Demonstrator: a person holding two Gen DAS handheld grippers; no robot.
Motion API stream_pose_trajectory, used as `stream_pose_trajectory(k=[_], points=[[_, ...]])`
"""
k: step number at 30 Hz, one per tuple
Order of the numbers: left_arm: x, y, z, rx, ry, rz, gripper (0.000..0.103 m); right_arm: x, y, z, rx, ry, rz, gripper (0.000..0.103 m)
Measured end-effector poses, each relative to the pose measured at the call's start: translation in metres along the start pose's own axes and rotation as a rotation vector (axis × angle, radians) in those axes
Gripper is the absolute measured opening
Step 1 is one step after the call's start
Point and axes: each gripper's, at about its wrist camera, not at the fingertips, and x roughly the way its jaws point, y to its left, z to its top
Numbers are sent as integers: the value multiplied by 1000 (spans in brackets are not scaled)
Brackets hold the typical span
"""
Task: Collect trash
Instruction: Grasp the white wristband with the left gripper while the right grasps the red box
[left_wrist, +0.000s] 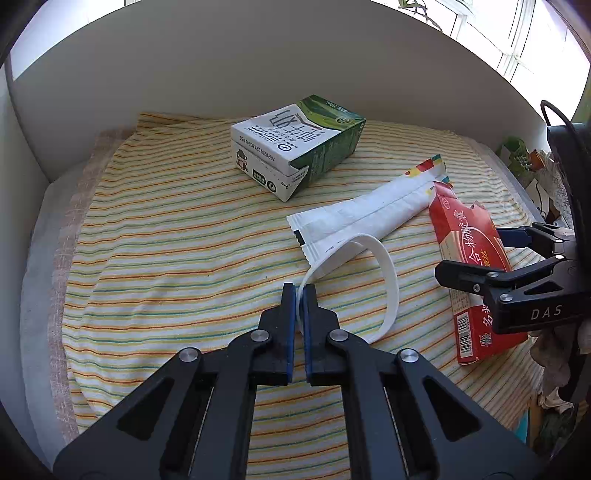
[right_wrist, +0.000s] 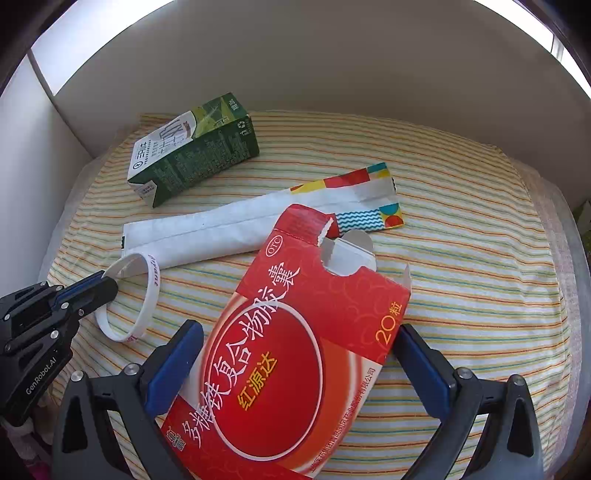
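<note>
On the left side of the right wrist view, the left tool is reaching in over the striped cloth. Its two blue pads are lying together and are clamping the near edge of the white wristband. In the left wrist view the same band is rising thin between the tips of the left tool and is looping away to the right, with its far part resting against the white wrapper.

Behind the band, the green and white carton is lying on its side near the back wall. Just in front of the carton, the long white wrapper with a colourful end is stretching across the cloth, apart from both tools.

Further right, the red box is lying flat, with its torn open flap pointing to the wrapper and covering a part of it. The right tool is standing wide apart around the near half of this box, one blue pad at each long side. The pads are looking very close to the box edges, but I cannot tell if they are pressing on it. In the left wrist view the right tool is coming in from the right edge over the red box.
</note>
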Motion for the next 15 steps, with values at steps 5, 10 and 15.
stream_pose_trajectory(k=[5,10,15], points=[[-8,4,-6,-14,-7,-8,1,-4,-7,-2,-46,19,19,99],[-12,4,-11,4,8,-7,1,-10,-13,-8,-128,60,21,95],[-5,6,-9,-33,14,-15,2,-7,-18,-15,-163,102,-16,98]])
